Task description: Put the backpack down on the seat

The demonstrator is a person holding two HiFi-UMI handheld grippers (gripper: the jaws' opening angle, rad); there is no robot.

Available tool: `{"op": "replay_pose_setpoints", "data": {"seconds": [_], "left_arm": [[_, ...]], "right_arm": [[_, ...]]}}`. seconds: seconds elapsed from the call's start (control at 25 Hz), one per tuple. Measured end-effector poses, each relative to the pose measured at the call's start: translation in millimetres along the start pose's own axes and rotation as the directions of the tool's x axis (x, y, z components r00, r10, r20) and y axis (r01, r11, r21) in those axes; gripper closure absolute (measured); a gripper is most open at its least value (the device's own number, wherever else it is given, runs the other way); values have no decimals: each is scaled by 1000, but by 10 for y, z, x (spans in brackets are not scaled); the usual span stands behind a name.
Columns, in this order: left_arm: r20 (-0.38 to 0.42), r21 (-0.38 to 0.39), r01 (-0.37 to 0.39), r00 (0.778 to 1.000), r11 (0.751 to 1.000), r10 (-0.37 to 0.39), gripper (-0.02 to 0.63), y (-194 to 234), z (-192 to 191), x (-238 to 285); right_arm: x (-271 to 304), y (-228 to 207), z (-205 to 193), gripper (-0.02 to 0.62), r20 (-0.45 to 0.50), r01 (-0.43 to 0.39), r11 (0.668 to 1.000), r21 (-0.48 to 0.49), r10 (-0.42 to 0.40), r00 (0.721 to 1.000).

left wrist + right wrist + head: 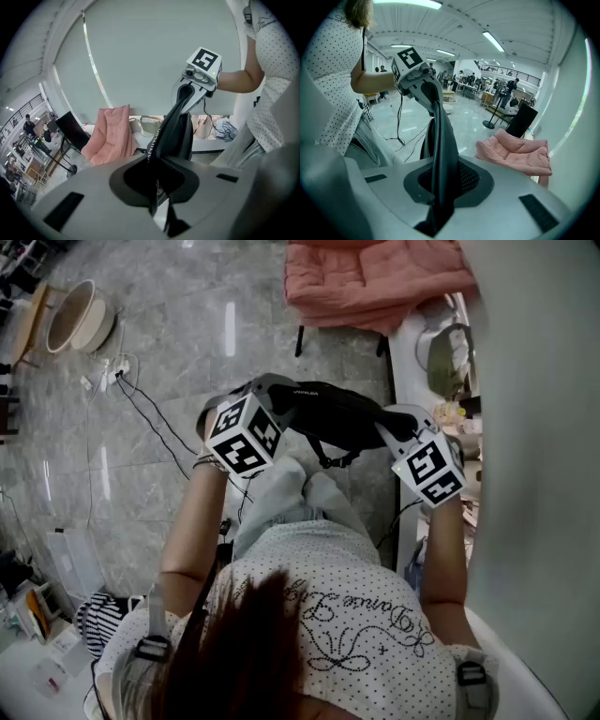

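A black backpack point(342, 418) hangs stretched between my two grippers, above the floor in front of the person's legs. My left gripper point(281, 395) is shut on its left end; in the left gripper view point(157, 187) a black strap point(168, 133) runs out from the closed jaws to the other gripper. My right gripper point(392, 420) is shut on the right end; its own view point(436, 206) shows the strap point(440, 150) clamped in the jaws. The seat, a chair with a pink padded cushion point(375, 277), stands further ahead, apart from the backpack.
A white ledge point(408, 343) with bags point(448, 352) runs along the right wall. A round basin point(75, 315) and a cable point(150, 413) lie on the grey floor to the left. A black chair point(522, 119) stands beyond the pink seat.
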State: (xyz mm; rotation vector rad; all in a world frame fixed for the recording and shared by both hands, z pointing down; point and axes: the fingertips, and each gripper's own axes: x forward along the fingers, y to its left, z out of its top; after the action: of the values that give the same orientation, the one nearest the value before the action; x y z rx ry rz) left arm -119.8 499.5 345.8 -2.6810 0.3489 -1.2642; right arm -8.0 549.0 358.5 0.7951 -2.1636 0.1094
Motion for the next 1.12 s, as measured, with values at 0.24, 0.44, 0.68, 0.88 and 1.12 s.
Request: {"op": "replay_pose_setpoints", "data": {"seconds": [0.24, 0.44, 0.68, 0.88, 1.12], "left_arm": [[-10, -10, 13, 1000, 1000, -13, 572, 102, -142, -9], [-31, -30, 11, 999, 999, -12, 574, 91, -211, 56], [-41, -56, -26, 999, 998, 23, 574, 180, -164, -22], [-35, -63, -87, 996, 994, 85, 574, 322, -63, -58], [-33, -48, -108, 994, 993, 106, 572, 574, -43, -33]], "right_arm": [[159, 15, 75, 554, -4, -15, 1000, 21, 15, 1000], [257, 31, 4, 551, 13, -40, 998, 50, 39, 999], [235, -57, 106, 551, 25, -46, 998, 34, 45, 999], [201, -228, 200, 551, 40, -31, 1000, -5, 31, 999], [298, -422, 312, 551, 51, -18, 1000, -12, 19, 999]]}}
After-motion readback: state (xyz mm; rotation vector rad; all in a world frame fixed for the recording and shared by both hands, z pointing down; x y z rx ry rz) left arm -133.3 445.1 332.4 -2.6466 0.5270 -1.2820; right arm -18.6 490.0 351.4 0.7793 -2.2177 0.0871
